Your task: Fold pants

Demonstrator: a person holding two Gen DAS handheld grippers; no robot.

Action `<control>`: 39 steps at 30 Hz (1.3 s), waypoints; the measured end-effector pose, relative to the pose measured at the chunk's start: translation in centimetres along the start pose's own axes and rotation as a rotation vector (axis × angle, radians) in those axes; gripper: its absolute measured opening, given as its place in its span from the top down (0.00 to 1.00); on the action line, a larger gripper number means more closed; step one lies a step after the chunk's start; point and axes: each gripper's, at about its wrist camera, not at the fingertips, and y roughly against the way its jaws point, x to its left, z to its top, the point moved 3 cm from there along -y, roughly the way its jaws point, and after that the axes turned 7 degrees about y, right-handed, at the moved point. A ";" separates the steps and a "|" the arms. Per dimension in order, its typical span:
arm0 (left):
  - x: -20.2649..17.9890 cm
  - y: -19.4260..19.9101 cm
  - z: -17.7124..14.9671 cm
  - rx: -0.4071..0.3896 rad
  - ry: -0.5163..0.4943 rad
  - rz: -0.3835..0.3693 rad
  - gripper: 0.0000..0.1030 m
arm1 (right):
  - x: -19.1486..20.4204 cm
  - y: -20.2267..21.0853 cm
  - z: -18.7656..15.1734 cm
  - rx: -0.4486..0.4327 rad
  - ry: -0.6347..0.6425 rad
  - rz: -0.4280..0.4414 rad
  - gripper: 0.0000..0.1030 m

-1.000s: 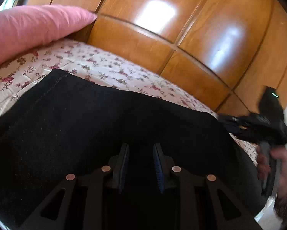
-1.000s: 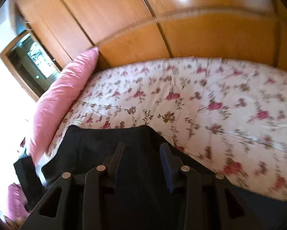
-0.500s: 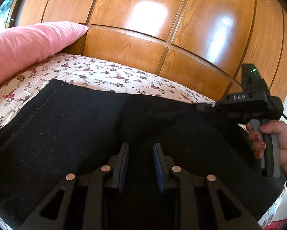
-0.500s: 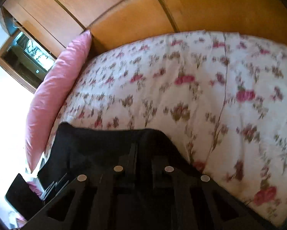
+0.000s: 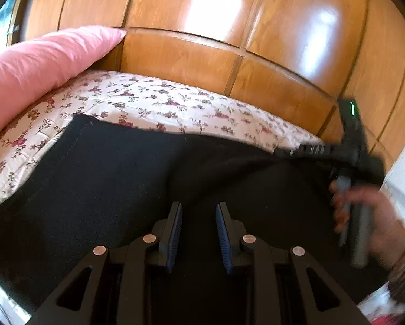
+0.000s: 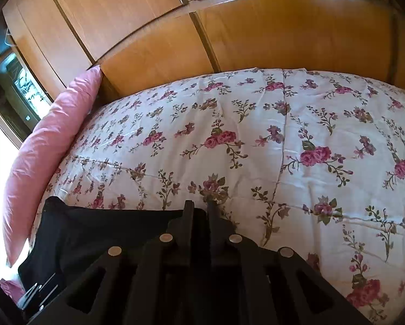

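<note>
Black pants lie spread on a floral bedspread. My left gripper hovers just over the middle of the cloth with its jaws open and nothing between them. My right gripper is shut on the far right edge of the pants. In the left wrist view the right gripper pinches that edge at the right, held by a hand.
A pink pillow lies at the left end of the bed, also seen in the right wrist view. Glossy wooden wardrobe panels stand behind the bed. Open bedspread stretches ahead of the right gripper.
The right gripper closed on the edge of the pants. The left gripper stayed open over the cloth and tilted a little.
</note>
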 end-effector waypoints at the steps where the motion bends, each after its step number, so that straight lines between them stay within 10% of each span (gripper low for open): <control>1: -0.1 0.9 1.0 -0.027 0.027 -0.022 0.75 | -0.1 0.2 0.0 -0.002 -0.002 0.000 0.90; 4: -0.7 2.4 4.2 -0.090 0.024 -0.040 0.69 | 0.0 0.5 0.0 -0.007 -0.004 -0.001 0.88; 12: 1.7 -8.4 7.0 0.237 0.003 0.096 0.68 | 0.1 1.1 -0.2 -0.018 0.000 -0.024 0.81; 16: 3.5 -9.8 7.8 0.138 -0.112 0.234 0.74 | 0.0 1.4 -0.2 -0.034 -0.001 -0.047 0.75; 25: 6.3 -10.7 8.7 0.142 0.049 0.116 0.76 | -0.2 7.4 -0.4 -0.221 -0.034 -0.170 0.63; 35: 5.5 -9.4 9.0 0.123 0.042 0.132 0.75 | -2.0 14.4 -8.0 -0.116 0.017 -0.187 0.55; 39: 1.0 -6.3 8.5 -0.003 -0.010 0.075 0.73 | -5.1 15.2 -9.9 -0.133 -0.086 -0.135 0.53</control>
